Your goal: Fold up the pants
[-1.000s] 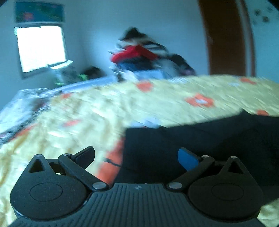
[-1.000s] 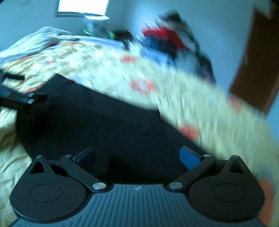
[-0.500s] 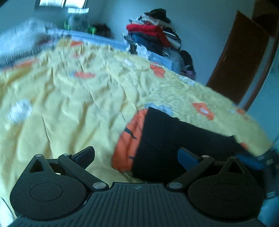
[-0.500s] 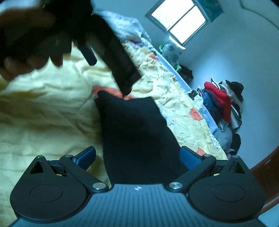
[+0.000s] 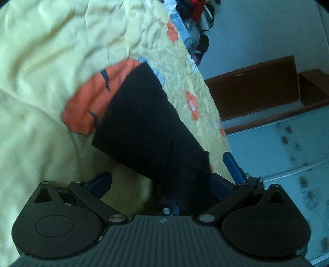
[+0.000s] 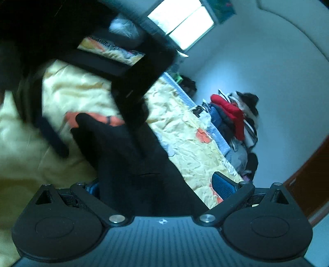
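Black pants (image 5: 144,123) lie folded in a long strip on a yellow bedspread (image 5: 41,61), partly over an orange patch (image 5: 92,102). My left gripper (image 5: 160,182) is open, low over the near end of the pants, with cloth between its spread fingers. A blue finger of the right gripper (image 5: 232,166) shows just to its right. In the right wrist view the pants (image 6: 127,164) run up between the fingers of my open right gripper (image 6: 158,185). The left gripper's black body (image 6: 133,82) hangs blurred over the far part of the pants.
A pile of clothes (image 6: 232,117) is stacked against the wall past the bed's far edge, also seen as the clothes pile (image 5: 197,12). A brown door (image 5: 257,88) stands to the right. A bright window (image 6: 181,22) is on the far wall.
Both views have tilted and dropped closer to the near end of the pants. The left gripper looms larger in the right view. Both grippers stay open.
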The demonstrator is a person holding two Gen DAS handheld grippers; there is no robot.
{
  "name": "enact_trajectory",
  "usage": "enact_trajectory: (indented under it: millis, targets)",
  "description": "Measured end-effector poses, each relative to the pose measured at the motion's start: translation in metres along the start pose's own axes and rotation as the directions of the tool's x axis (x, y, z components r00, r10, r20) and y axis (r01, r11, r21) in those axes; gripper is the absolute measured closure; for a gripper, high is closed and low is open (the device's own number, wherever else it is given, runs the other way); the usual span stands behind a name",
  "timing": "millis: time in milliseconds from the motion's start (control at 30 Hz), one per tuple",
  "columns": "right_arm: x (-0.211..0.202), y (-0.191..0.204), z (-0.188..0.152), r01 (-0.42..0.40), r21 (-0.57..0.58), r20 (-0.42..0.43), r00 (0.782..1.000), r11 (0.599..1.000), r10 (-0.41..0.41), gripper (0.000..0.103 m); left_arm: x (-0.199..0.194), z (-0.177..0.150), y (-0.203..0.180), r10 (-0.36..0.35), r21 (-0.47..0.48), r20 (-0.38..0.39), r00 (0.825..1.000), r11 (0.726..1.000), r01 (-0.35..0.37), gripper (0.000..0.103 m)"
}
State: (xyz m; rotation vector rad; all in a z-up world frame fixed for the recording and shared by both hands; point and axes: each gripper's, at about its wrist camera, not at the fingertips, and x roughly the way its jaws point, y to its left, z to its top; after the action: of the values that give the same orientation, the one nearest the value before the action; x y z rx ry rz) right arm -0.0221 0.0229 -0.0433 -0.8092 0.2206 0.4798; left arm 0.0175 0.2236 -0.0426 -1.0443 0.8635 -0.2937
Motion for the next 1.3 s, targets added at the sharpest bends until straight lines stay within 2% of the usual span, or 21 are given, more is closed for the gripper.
enact_trajectory:
  millis: [167, 300, 367, 400, 467, 500, 567, 600, 667, 700, 733, 767, 833, 933, 1000, 1067, 1167, 1300]
  targets:
    - [0.003, -0.03, -0.001, -0.044, 0.157, -0.006, 0.999, 0.987, 0.046, 0.0, 0.02, 0.013, -0.005, -0.029, -0.027, 0.064, 0.998, 0.999, 0.031, 0.001]
    - [0.002, -0.043, -0.002, -0.084, 0.211, -0.013, 0.996, 0.974, 0.089, 0.0, 0.032, 0.028, -0.01, -0.033, -0.01, 0.127, 0.991, 0.999, 0.035, 0.001]
    - [-0.004, -0.05, -0.002, -0.144, 0.23, -0.002, 0.989, 0.962, 0.149, 0.0, 0.037, 0.033, -0.013, -0.018, 0.001, 0.146, 0.989, 1.0, 0.018, 0.001]
    - [-0.01, -0.056, -0.001, -0.19, 0.25, 0.016, 0.981, 0.949, 0.192, 0.0, 0.036, 0.034, -0.015, -0.013, 0.006, 0.151, 0.988, 1.0, 0.012, 0.002]
    - [-0.026, -0.076, -0.003, -0.295, 0.325, 0.103, 0.956, 0.899, 0.276, 0.0, 0.038, 0.035, -0.018, 0.007, 0.018, 0.154, 0.988, 1.0, -0.01, 0.003]
    - [-0.032, -0.087, -0.003, -0.324, 0.362, 0.141, 0.946, 0.874, 0.292, 0.0, 0.038, 0.035, -0.02, 0.012, 0.031, 0.158, 0.987, 0.999, -0.017, 0.004]
    - [-0.034, -0.108, -0.006, -0.317, 0.436, 0.164, 0.948, 0.842, 0.272, 0.0, 0.038, 0.034, -0.02, 0.037, 0.051, 0.169, 0.985, 0.998, -0.046, 0.013]
    - [-0.029, -0.116, -0.009, -0.285, 0.466, 0.147, 0.959, 0.838, 0.244, 0.0, 0.038, 0.033, -0.019, 0.049, 0.061, 0.175, 0.983, 0.996, -0.06, 0.019]
    - [-0.01, -0.122, -0.014, -0.226, 0.49, 0.056, 0.972, 0.842, 0.228, 0.001, 0.038, 0.033, -0.017, 0.06, 0.07, 0.188, 0.98, 0.995, -0.075, 0.028]
    - [0.003, -0.121, -0.018, -0.221, 0.492, 0.014, 0.969, 0.842, 0.247, 0.004, 0.037, 0.032, -0.016, 0.071, 0.075, 0.194, 0.978, 0.993, -0.087, 0.038]
    - [0.011, -0.117, -0.02, -0.225, 0.489, -0.01, 0.964, 0.842, 0.264, 0.019, 0.037, 0.032, -0.015, 0.085, 0.08, 0.197, 0.977, 0.992, -0.102, 0.047]
    - [0.021, -0.111, -0.022, -0.236, 0.482, -0.036, 0.957, 0.844, 0.289, 0.038, 0.037, 0.032, -0.015, 0.098, 0.088, 0.2, 0.975, 0.989, -0.117, 0.051]
    - [0.036, -0.097, -0.022, -0.262, 0.472, -0.064, 0.942, 0.842, 0.329, 0.056, 0.036, 0.032, -0.015, 0.123, 0.108, 0.207, 0.971, 0.983, -0.148, 0.067]
    - [0.048, -0.082, -0.02, -0.296, 0.476, -0.062, 0.928, 0.828, 0.367, 0.068, 0.036, 0.029, -0.014, 0.15, 0.143, 0.224, 0.963, 0.972, -0.185, 0.078]
    - [0.054, -0.08, -0.017, -0.301, 0.481, -0.05, 0.928, 0.823, 0.369, 0.069, 0.036, 0.024, -0.02, 0.171, 0.183, 0.247, 0.954, 0.958, -0.22, 0.079]
    - [0.054, -0.08, -0.016, -0.323, 0.484, -0.028, 0.923, 0.813, 0.384, 0.069, 0.036, 0.016, -0.032, 0.196, 0.241, 0.284, 0.939, 0.933, -0.268, 0.08]
    - [0.052, -0.082, -0.018, -0.352, 0.486, 0.012, 0.918, 0.8, 0.397, 0.069, 0.033, -0.001, -0.059, 0.198, 0.345, 0.345, 0.917, 0.882, -0.32, 0.082]
    - [0.041, -0.098, -0.025, -0.377, 0.536, 0.099, 0.917, 0.755, 0.388, 0.069, 0.032, -0.026, -0.098, 0.162, 0.479, 0.397, 0.903, 0.803, -0.354, 0.082]
